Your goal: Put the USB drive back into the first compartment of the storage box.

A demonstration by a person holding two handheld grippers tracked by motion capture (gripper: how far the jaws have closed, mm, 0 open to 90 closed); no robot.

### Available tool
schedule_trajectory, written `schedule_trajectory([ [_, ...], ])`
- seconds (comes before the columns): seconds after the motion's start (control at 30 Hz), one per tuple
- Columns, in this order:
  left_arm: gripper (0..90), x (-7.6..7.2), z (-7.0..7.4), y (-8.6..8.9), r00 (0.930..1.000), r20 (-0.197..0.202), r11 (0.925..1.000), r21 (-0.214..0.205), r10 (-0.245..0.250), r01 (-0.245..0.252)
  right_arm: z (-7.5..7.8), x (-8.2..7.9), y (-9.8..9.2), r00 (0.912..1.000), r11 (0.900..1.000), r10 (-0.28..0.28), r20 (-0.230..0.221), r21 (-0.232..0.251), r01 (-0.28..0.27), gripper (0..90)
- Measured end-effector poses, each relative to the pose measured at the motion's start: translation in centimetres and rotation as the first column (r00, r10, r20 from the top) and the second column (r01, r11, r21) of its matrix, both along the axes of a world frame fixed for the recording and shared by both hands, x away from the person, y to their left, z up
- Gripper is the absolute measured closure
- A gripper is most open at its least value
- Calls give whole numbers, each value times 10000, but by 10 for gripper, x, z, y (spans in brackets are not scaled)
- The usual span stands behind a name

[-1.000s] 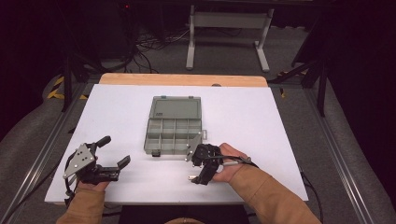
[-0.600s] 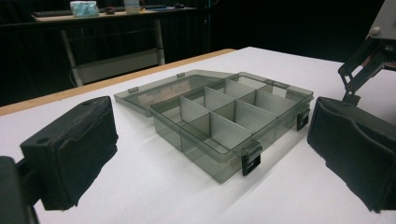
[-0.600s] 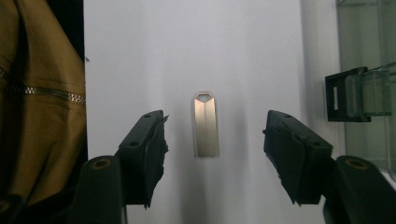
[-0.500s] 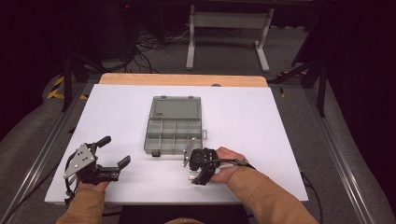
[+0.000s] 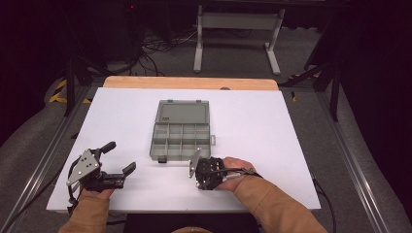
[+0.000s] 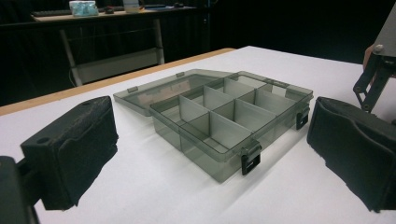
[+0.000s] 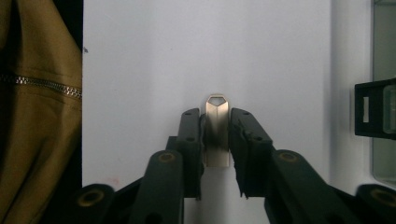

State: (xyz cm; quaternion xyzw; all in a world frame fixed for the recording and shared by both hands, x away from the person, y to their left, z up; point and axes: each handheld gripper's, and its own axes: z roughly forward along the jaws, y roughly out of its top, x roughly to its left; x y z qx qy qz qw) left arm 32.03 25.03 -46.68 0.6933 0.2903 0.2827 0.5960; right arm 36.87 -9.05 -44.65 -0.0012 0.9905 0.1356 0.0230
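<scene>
While your left gripper (image 5: 119, 160) rests open on the table (image 5: 291, 126), your right gripper (image 7: 217, 135) has just closed on a small metal piece (image 7: 217, 133) beside the open organizer box (image 5: 180, 136).

Box (image 5: 181, 130): smoky translucent grey, black latches. Table (image 5: 272, 126): plain white, tan wood strip at far edge. Grippers: black, left (image 5: 119, 158) with grey plate. Metal piece (image 7: 217, 128): pale gold-silver. Sleeves (image 5: 272, 206): mustard brown. Floor: grey carpet.
</scene>
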Motion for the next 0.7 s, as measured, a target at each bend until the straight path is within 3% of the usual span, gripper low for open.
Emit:
schedule_trajectory([
  [0.43,24,0,0,0,10000,-4,10000,4,0,0,1,-1,-1,9999,10000,-35,145,67,34,788],
  [0.7,23,0,0,0,10000,14,10000,11,-21,21,15,1,-6,9995,9978,-180,243,637,165,788],
])
